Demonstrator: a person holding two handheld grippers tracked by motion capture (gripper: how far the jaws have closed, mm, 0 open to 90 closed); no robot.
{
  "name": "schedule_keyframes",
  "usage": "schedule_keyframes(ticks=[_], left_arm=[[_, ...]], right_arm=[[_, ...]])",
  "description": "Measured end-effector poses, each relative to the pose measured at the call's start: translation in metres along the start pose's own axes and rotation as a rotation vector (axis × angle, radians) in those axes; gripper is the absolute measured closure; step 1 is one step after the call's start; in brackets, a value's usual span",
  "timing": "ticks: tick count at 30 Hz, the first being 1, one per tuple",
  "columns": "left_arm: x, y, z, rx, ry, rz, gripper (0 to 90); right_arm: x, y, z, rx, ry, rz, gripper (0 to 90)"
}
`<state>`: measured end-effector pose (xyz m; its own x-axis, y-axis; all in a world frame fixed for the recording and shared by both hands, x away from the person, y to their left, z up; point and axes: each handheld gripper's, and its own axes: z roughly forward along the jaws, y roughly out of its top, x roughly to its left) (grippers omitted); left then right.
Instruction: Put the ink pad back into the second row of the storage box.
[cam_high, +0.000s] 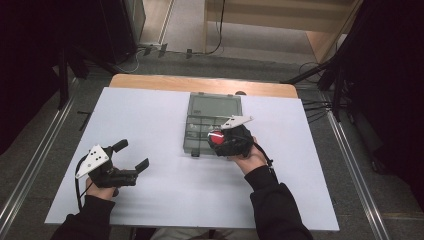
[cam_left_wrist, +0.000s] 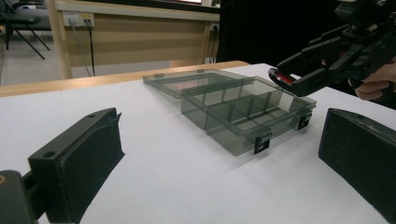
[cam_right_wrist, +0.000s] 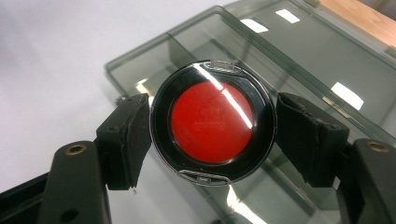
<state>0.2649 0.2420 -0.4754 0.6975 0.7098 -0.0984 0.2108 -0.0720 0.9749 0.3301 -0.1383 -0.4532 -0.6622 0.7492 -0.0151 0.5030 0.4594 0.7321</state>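
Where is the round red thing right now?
The round red compact is pinched between the right gripper's jaws, held just above the near right corner of the open smoky plastic box in the middle of the table in the high view.

Grey floor, wooden panel wall, black curtains.

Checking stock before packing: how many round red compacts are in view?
1. The round red compact is clamped in the right gripper, over the open organizer box; its visible compartments look empty.
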Motion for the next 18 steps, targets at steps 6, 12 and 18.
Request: schedule_keyframes(ticks=[6, 12, 18], left_arm=[[0.000, 0.000, 0.000, 0.000, 0.001, -0.002, 0.0], [0.000, 0.000, 0.000, 0.004, 0.003, -0.002, 0.0], [0.000, 0.000, 0.000, 0.001, 0.003, -0.007, 0.0]], right_arm=[[-0.016, -0.007, 0.003, 0.024, -0.024, 0.046, 30.1], [-0.027, -0.013, 0.004, 0.040, -0.040, 0.065, 30.1], [-0.030, -0.015, 0.006, 0.058, -0.039, 0.075, 30.1]])
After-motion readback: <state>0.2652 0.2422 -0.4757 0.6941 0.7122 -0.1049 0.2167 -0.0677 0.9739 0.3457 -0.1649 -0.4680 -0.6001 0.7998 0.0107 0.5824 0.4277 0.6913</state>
